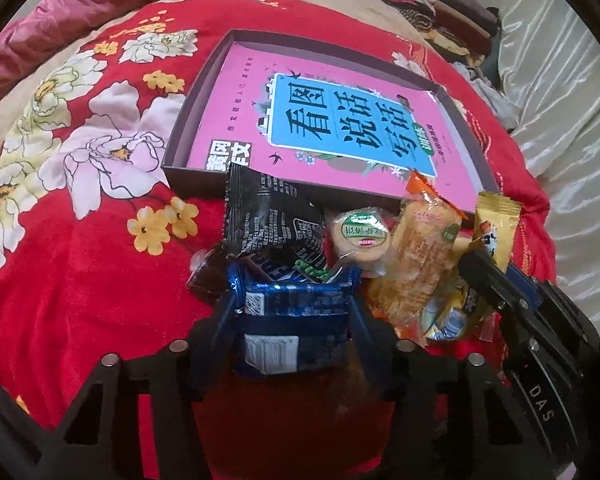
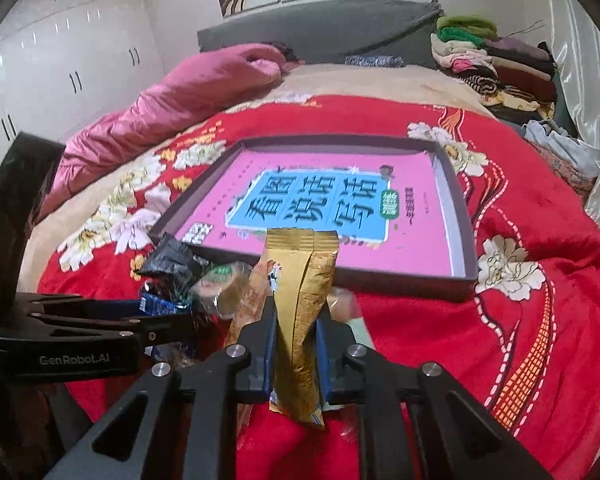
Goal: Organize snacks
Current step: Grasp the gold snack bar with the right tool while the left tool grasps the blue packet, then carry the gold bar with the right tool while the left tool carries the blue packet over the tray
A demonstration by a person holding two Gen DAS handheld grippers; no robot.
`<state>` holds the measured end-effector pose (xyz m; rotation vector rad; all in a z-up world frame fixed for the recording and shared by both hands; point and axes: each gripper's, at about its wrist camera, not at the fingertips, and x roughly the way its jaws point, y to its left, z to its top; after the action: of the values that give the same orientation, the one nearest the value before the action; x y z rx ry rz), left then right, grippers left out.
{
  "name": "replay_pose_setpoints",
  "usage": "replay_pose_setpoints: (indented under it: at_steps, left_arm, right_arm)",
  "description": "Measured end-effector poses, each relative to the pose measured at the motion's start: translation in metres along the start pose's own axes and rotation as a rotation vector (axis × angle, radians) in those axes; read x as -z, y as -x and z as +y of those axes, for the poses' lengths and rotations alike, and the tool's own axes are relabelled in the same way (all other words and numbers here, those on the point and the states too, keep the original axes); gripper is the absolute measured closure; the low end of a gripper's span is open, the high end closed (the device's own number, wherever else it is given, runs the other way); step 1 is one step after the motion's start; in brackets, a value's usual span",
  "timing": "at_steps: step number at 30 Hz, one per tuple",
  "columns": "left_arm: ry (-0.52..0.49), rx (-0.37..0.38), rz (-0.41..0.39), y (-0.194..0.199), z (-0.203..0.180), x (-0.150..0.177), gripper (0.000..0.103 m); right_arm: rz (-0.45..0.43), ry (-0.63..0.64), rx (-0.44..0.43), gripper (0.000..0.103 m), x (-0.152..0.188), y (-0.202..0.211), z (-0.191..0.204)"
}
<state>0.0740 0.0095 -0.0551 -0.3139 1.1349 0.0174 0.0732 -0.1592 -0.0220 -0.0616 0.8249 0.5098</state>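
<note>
On a bed covered by a red floral blanket (image 1: 80,280), a heap of wrapped snacks sits just in front of a shallow dark box (image 1: 192,108) whose floor is taken up by a pink book (image 1: 240,120) with a blue title panel.

The left claw (image 1: 292,312) has its two fingers on either side of a blue snack packet (image 1: 296,300) at the near edge of the heap, and the pads press against the packet's sides, so it grips that packet. Right behind the blue packet lie a black snack packet (image 1: 268,216), tilted up against the box's near wall, and a round pastry (image 1: 360,240) in clear wrap with a green label. Beside the pastry is an orange-ended packet (image 1: 420,248) holding something pale and crisp.

The right claw (image 2: 296,344) is closed on a gold snack packet (image 2: 304,300), which stands upright between the fingers (its crimped top edge rises in front of the box's near wall). In the left wrist view the same gold packet shows at the right side of the heap, with the right claw's black finger (image 1: 488,276) against it.

Beyond the box, a pink quilt (image 2: 172,100) is bunched along the left of the bed and a stack of folded clothes (image 2: 492,60) sits at the far right corner, near the grey headboard (image 2: 320,36).
</note>
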Motion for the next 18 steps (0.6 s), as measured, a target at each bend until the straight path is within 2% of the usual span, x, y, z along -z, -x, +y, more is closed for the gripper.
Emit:
replay_pose_setpoints:
  at_steps: [8, 18]
  left_arm:
    - [0.014, 0.034, -0.018, 0.008, 0.004, 0.0, 0.05]
    - [0.016, 0.064, -0.089, 0.038, 0.007, -0.006, 0.05]
  right_arm:
    - [-0.043, -0.005, -0.016, 0.086, -0.003, 0.01, -0.001]
    - [-0.095, -0.021, -0.03, 0.086, -0.007, 0.018, -0.005]
